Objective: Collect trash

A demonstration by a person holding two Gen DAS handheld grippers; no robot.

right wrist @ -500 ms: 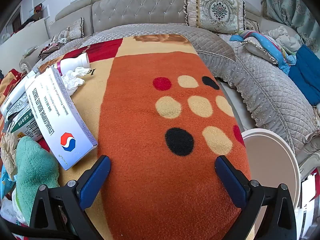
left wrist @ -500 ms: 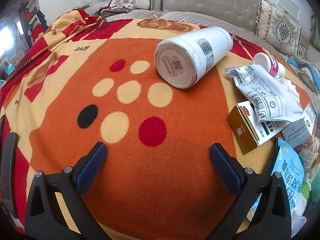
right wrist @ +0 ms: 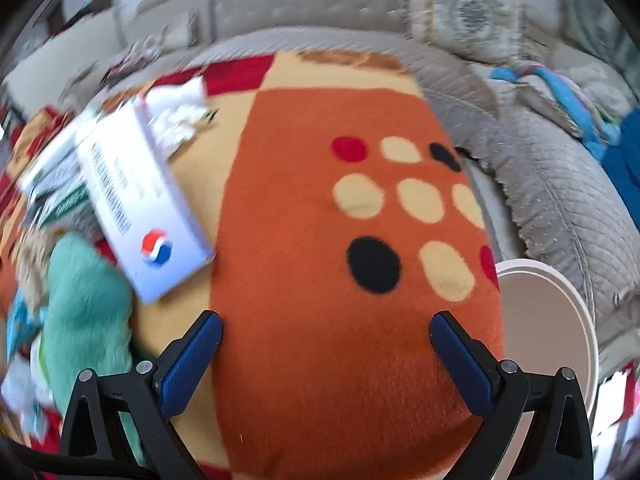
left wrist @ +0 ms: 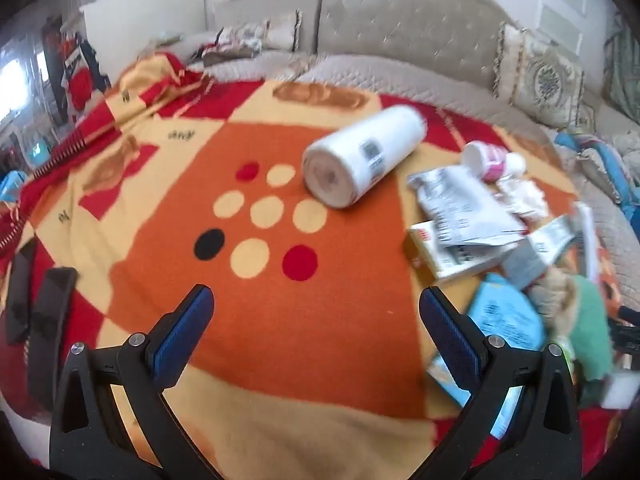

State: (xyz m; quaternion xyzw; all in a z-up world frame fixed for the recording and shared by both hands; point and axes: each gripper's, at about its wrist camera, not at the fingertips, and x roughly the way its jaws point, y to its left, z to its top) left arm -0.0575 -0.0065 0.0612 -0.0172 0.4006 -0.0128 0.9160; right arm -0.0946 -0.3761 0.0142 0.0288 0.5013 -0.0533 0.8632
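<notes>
Trash lies on an orange patterned blanket [left wrist: 280,340] on a bed. A large white bottle [left wrist: 360,160] lies on its side, ahead of my open, empty left gripper [left wrist: 316,312]. To its right are a small pink-labelled bottle [left wrist: 490,158], a crumpled foil packet [left wrist: 456,200], a gold-edged box [left wrist: 436,256], white tissue [left wrist: 524,196] and a blue packet [left wrist: 504,316]. My right gripper [right wrist: 326,340] is open and empty above the blanket; a white box with a red-blue logo [right wrist: 140,200] lies ahead to its left, with tissue [right wrist: 176,116] beyond.
A round white bin [right wrist: 548,340] stands beside the bed at the right. A green plush cloth [right wrist: 86,308] lies left of the right gripper. Two dark flat items [left wrist: 44,320] lie at the left. Grey quilt [right wrist: 552,200], cushions and a tufted headboard [left wrist: 400,32] lie beyond.
Both grippers have pulled back and up; both views are blurred by motion. The bottle and boxes now look smaller and farther away. Nothing was grasped.
</notes>
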